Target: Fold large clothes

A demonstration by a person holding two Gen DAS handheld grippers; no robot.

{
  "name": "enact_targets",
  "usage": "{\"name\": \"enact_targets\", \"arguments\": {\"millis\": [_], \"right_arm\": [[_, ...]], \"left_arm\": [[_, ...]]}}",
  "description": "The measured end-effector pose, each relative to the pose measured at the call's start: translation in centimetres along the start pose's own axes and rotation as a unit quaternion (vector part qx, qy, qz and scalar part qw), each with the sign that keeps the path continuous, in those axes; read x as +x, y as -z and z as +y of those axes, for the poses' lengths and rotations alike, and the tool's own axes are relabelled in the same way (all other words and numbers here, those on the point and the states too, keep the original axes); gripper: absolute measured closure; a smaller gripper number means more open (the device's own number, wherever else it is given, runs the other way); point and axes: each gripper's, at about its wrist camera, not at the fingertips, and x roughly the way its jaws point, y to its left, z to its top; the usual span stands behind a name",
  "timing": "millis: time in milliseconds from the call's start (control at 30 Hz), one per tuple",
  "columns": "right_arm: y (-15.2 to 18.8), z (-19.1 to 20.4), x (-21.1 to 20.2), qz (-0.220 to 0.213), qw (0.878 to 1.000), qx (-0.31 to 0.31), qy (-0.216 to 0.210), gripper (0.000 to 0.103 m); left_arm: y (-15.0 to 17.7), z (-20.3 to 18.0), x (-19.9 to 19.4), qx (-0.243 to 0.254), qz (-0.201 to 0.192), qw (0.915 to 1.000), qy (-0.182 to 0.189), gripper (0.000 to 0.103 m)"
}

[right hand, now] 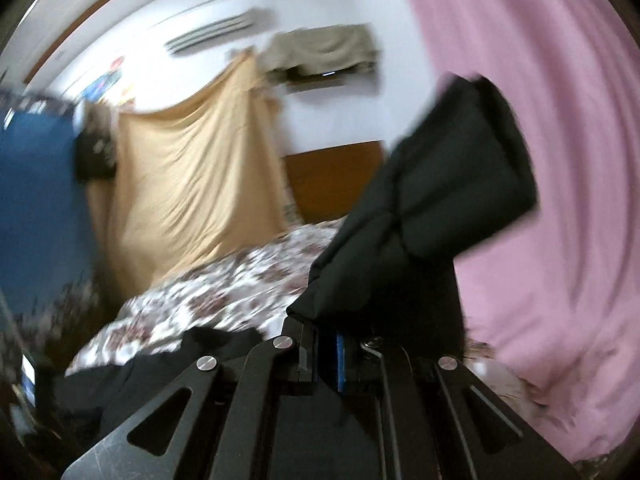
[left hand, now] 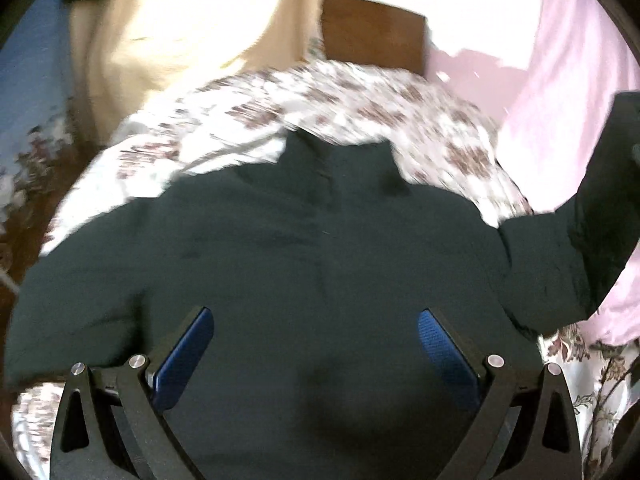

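Dark puffy jacket flat on floral bed, soft, bulky, likely slippery; right sleeve lifted, pinched in right claw, left claw wide open, empty, above hem; best gripped at cuff or seams.

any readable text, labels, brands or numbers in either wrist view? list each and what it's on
None readable.
Dark jacket: no visible label, logo or tag; the same holds for its sleeve.
Colourful items on the far wall: possibly posters or stickers, too blurred to read.
Air conditioner: any badge is too small and blurred.
Floral bedspread: pattern only, no text.
Left gripper and right gripper: no markings legible.
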Motion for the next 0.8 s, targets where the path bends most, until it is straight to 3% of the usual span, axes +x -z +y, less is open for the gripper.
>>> {"name": "enact_targets", "arguments": {"millis": [167,333,433,567,600,667,700,800], "right_arm": [[1.5,9.9,1.9,0.048,0.996,-0.074,-0.032,0.097],[7.9,16.7,3.9,0.11,0.98,-0.158,-0.059,0.097],[12.7,19.0,4.6,0.16,0.961,-0.21,-0.079,0.096],[18.4,22.1,5.7,0.253,0.922,-0.262,-0.131,0.086],[19.0,23.1,5.8,0.261,0.917,-0.271,-0.136,0.08],[19.3,22.8,5.0,0.276,0.91,-0.257,-0.17,0.043],[19.0,21.9,4.3,0.288,0.909,-0.23,-0.193,0.017],[17.5,18.2,1.5,0.303,0.902,-0.156,-0.263,0.013]], "left_arm": [[0.5,6.4,-3.0,0.008,-0.023,0.9991,-0.036,0.0],[2.5,11.8,-3.6,-0.009,-0.027,0.9981,-0.054,0.0],[3.6,13.8,-2.8,-0.027,-0.025,0.9978,-0.055,0.0],[3.9,15.2,-0.9,-0.059,-0.023,0.9963,-0.059,0.0],[4.0,15.4,-0.7,-0.066,-0.024,0.9959,-0.056,0.0],[4.1,15.3,-0.3,-0.081,-0.03,0.9952,-0.047,0.0],[4.0,15.2,-0.1,-0.087,-0.034,0.9948,-0.041,0.0],[3.8,14.1,0.8,-0.096,-0.044,0.9941,-0.024,0.0]]}}
